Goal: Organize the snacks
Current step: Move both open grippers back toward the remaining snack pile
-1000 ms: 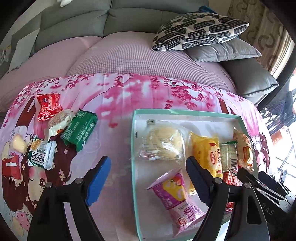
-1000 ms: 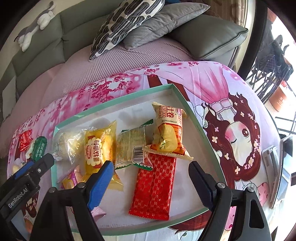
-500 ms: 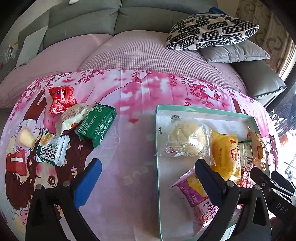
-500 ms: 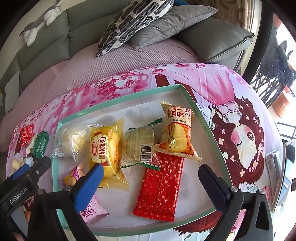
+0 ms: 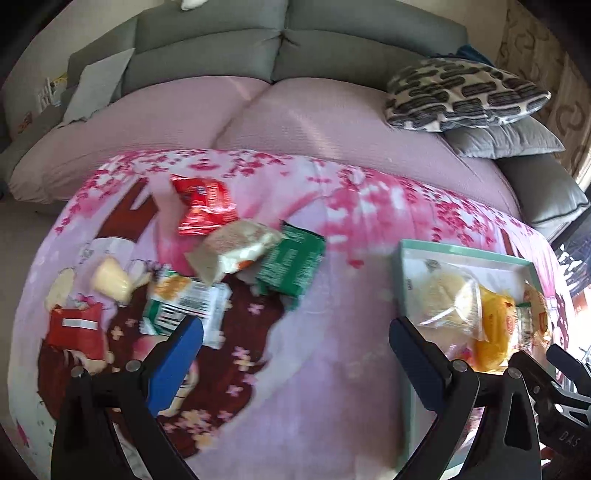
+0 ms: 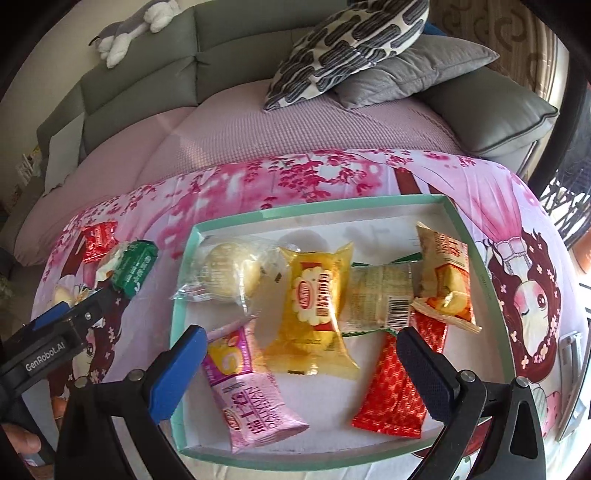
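My left gripper [image 5: 295,343] stands open and empty over the pink cloth, between a pile of loose snacks and the teal-rimmed tray [image 5: 461,254]. The pile holds a red packet [image 5: 205,206], a beige packet [image 5: 232,251], a green packet [image 5: 291,264] and a white barcode packet [image 5: 184,302]. My right gripper [image 6: 299,354] hangs open above the tray [image 6: 332,206], holding nothing. Below it lie a pink packet [image 6: 247,387], a yellow packet [image 6: 314,306], a clear-wrapped bun [image 6: 225,273], a pale barcode packet [image 6: 384,299], an orange packet [image 6: 443,277] and a long red packet [image 6: 395,387].
A small yellow cup [image 5: 110,282] and another red packet [image 5: 75,328] lie at the cloth's left edge. Behind the table is a sofa with a pink cover [image 5: 314,122], a patterned cushion [image 6: 343,48] and a plush toy [image 6: 125,33]. A hand [image 6: 18,443] shows at lower left.
Both grippers' jaws have spread wider. The left gripper has shifted left, off the tray and toward the loose snacks. The right gripper has also shifted left over the tray.
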Demonstrator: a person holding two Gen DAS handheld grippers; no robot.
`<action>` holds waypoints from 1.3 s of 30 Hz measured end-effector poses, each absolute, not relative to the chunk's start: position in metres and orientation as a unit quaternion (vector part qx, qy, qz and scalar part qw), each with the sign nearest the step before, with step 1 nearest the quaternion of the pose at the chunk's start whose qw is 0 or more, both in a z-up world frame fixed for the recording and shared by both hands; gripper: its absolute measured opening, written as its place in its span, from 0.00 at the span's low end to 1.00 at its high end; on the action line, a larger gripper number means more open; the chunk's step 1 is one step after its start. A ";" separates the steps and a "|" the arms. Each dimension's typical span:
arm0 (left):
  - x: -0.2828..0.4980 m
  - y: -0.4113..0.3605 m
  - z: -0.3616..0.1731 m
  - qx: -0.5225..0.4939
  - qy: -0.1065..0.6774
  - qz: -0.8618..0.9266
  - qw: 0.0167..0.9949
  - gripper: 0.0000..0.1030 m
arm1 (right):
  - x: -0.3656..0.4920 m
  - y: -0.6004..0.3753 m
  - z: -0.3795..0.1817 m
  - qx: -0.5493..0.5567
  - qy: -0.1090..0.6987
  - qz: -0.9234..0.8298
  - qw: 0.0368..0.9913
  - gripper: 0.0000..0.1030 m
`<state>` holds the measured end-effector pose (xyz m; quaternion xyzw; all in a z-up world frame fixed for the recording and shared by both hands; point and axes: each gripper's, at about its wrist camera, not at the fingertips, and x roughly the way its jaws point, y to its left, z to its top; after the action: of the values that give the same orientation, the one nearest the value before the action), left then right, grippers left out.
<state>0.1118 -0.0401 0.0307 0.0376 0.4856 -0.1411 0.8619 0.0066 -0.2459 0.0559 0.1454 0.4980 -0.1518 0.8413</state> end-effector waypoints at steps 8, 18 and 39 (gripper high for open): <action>0.122 0.015 0.033 0.065 0.481 -0.068 0.872 0.98 | 0.020 -0.205 0.057 0.123 0.503 -0.107 0.849 1.00; 0.123 0.040 0.035 0.067 0.485 -0.059 0.870 0.98 | 0.029 -0.173 0.051 0.115 0.508 -0.082 0.850 1.00; 0.141 0.107 0.033 -0.042 0.505 -0.030 0.861 0.98 | 0.044 -0.132 0.043 0.080 0.505 -0.063 0.857 1.00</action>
<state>0.1409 0.1067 0.0335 -0.0417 0.5052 -0.0302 0.8615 0.0443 -0.1324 0.0432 0.0801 0.5050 -0.0628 0.8571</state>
